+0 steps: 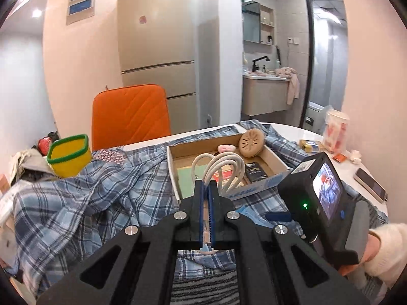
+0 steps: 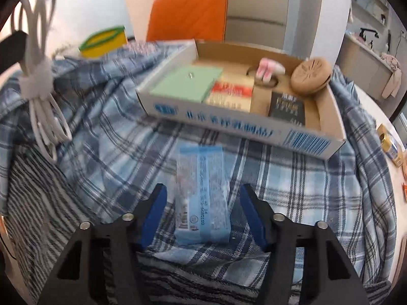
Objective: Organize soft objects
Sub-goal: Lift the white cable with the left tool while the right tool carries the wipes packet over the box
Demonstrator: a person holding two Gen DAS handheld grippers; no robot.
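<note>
With the cable [image 1: 223, 167] pinched in the left gripper [image 1: 206, 190] and the right gripper [image 2: 203, 216] standing wide around the packet [image 2: 203, 198], the slick packet could be squeezed out sideways when closed upon.

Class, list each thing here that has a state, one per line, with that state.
Left gripper: shut on white cable bundle, lifted.
Right gripper: open, astride blue packet.
Blue packet: flat on plaid cloth.
Cardboard box: open-topped.

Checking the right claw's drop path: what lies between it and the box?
In the right wrist view, a blue packet lies on plaid cloth between the open right claw and the box; nothing else.
</note>
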